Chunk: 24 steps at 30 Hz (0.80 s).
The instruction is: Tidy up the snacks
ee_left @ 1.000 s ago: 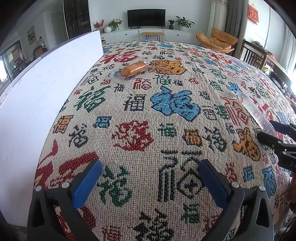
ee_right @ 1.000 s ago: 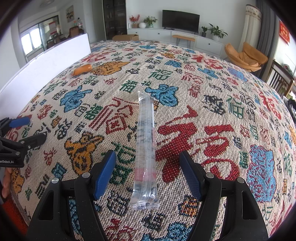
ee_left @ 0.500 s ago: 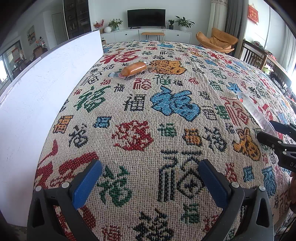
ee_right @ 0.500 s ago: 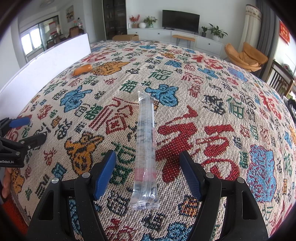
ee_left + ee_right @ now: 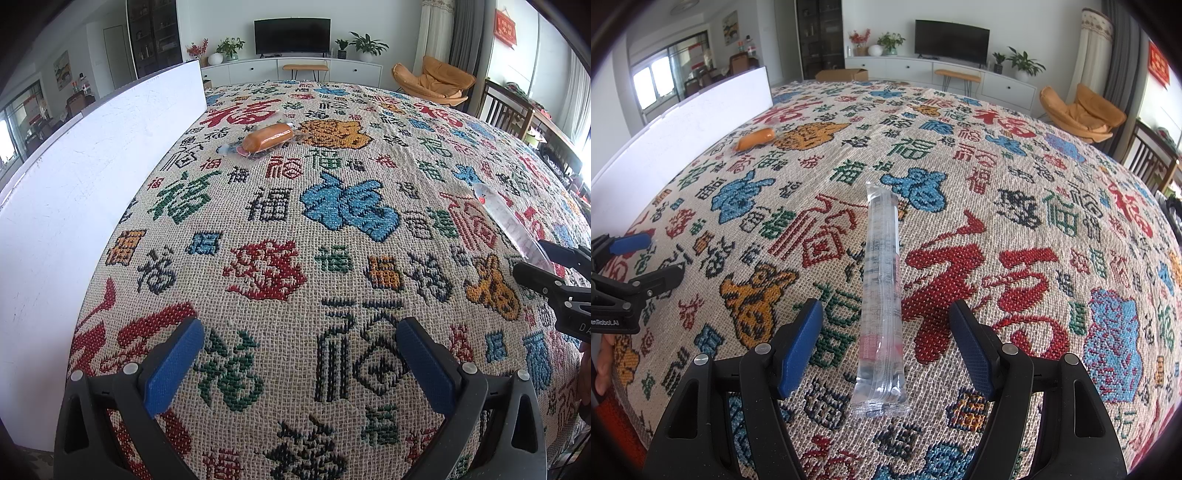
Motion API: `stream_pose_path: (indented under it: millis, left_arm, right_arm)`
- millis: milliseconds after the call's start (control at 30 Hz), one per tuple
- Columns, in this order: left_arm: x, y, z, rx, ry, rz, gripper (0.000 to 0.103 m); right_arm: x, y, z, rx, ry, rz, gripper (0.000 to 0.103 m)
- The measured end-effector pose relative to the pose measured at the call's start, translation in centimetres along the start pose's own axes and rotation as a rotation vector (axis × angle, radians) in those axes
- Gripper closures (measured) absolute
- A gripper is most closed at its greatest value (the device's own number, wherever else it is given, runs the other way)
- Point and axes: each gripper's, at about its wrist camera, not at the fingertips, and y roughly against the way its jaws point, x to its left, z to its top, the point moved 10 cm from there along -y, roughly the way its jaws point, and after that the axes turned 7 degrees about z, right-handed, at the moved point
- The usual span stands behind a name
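An orange sausage snack (image 5: 267,136) in clear wrap lies far ahead near the white board; it also shows small in the right wrist view (image 5: 754,138). A long clear tube-shaped snack pack (image 5: 882,295) lies lengthwise on the patterned cloth, its near end between my right gripper's (image 5: 886,347) open blue pads, not touched. Its far end shows in the left wrist view (image 5: 506,221). My left gripper (image 5: 299,365) is open and empty over the cloth near the front edge.
A white board (image 5: 85,192) stands upright along the left side of the table. The patterned tablecloth (image 5: 332,206) covers the whole table. Chairs (image 5: 509,110) stand at the right, a TV cabinet (image 5: 295,70) beyond the far edge.
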Motion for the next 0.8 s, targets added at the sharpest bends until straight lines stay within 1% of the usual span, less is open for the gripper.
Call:
stream_pose_path:
  millis: [400, 433, 500, 533, 567, 600, 667, 700, 767, 800]
  left_arm:
    - [0.0, 0.1, 0.0, 0.001, 0.000, -0.001, 0.000]
    - [0.0, 0.1, 0.0, 0.007, -0.001, -0.003, 0.000]
    - [0.3, 0.0, 0.1, 0.045, 0.001, -0.017, 0.000]
    - [0.8, 0.0, 0.6, 0.068, 0.026, -0.050, 0.000]
    - [1.2, 0.0, 1.3, 0.069, 0.051, -0.086, 0.000]
    - [2.0, 0.0, 2.7, 0.063, 0.079, -0.129, 0.000]
    - [3.2, -0.6, 5.6, 0.070, 0.085, -0.178, 0.000]
    - [3.6, -1.2, 7.4, 0.076, 0.068, -0.191, 0.001]
    - [3.9, -2.4, 10.5, 0.065, 0.018, -0.183, 0.004]
    - [3.9, -3.5, 12.3, 0.063, -0.009, -0.175, 0.009]
  right_arm:
    - [0.0, 0.0, 0.0, 0.001, 0.000, 0.000, 0.029]
    - [-0.1, -0.1, 0.0, 0.000, 0.000, 0.000, 0.029]
    - [0.0, -0.1, 0.0, 0.001, 0.000, -0.001, 0.029]
    - [0.0, -0.1, 0.0, 0.001, 0.000, -0.001, 0.029]
    - [0.0, -0.1, 0.0, 0.001, 0.001, -0.001, 0.029]
    - [0.0, -0.1, 0.0, 0.001, 0.001, -0.001, 0.029]
    - [0.0, -0.1, 0.0, 0.001, 0.000, -0.001, 0.029]
    - [0.0, -0.1, 0.0, 0.001, 0.000, -0.001, 0.029]
    - [0.0, -0.1, 0.0, 0.001, 0.001, -0.001, 0.029]
    - [0.0, -0.1, 0.0, 0.001, 0.001, -0.001, 0.029]
